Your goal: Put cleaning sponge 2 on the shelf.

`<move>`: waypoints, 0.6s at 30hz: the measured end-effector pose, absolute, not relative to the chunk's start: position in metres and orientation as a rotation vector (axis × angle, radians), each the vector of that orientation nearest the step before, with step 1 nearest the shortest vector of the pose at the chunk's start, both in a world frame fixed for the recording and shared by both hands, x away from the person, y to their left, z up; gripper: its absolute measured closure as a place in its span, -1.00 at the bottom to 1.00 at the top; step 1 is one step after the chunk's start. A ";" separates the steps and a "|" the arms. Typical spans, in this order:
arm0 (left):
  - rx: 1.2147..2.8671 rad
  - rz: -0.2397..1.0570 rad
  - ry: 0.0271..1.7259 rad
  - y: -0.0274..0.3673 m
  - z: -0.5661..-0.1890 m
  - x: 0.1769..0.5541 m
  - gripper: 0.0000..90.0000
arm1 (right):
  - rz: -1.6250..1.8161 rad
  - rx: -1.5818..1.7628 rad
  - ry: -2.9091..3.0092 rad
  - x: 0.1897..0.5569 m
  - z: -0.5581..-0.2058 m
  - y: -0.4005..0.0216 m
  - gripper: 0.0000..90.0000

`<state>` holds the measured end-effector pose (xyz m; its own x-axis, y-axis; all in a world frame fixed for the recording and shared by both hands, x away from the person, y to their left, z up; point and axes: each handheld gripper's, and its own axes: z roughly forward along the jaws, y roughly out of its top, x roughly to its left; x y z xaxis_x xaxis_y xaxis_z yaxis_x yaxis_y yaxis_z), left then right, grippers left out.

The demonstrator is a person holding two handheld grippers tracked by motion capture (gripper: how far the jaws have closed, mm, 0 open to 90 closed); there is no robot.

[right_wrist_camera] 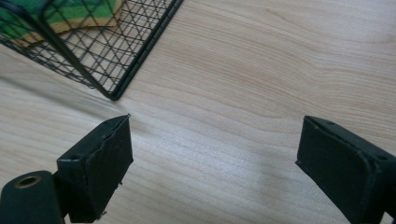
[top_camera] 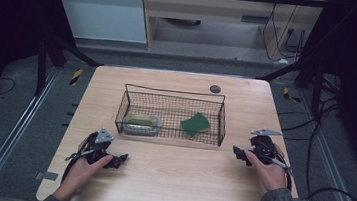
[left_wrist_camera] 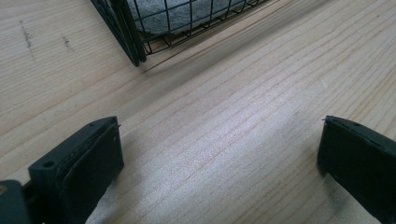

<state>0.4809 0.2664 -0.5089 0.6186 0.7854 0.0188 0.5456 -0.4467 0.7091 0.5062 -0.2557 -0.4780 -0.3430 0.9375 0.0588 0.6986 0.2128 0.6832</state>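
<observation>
high view: both grippers, left (top_camera: pixel 119 160) and right (top_camera: pixel 237 152), rest with jaws apart, empty; reaching carelessly could snag the wire basket (top_camera: pixel 169 136) holding the green sponge (top_camera: pixel 195 125).

wire basket (top_camera: pixel 124 106) between two tongs

My read: lab or test bay, not home. Light wooden counter (top_camera: pixel 168 180) stands alone on grey carpet floor (top_camera: pixel 9 113). I see metal floor rails (top_camera: pixel 8 148) running along both sides, black frame struts (top_camera: pixel 71 51) rising from them, yellow-black hazard tape (top_camera: pixel 76 76) on floor. Loose black cables (top_camera: pixel 337 197) trail at right. Pale cabinet (top_camera: pixel 215 14) behind; dark surround, possibly curtains, too dim to tell.
</observation>
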 end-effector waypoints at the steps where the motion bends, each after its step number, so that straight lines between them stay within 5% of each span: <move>1: 2.164 0.456 1.040 0.266 -0.509 0.481 -1.00 | 0.885 1.536 2.116 0.507 -0.480 -0.256 -0.77; 18: 2.164 0.457 1.040 0.266 -0.509 0.481 -1.00 | 0.846 1.569 2.042 0.517 -0.502 -0.252 -0.80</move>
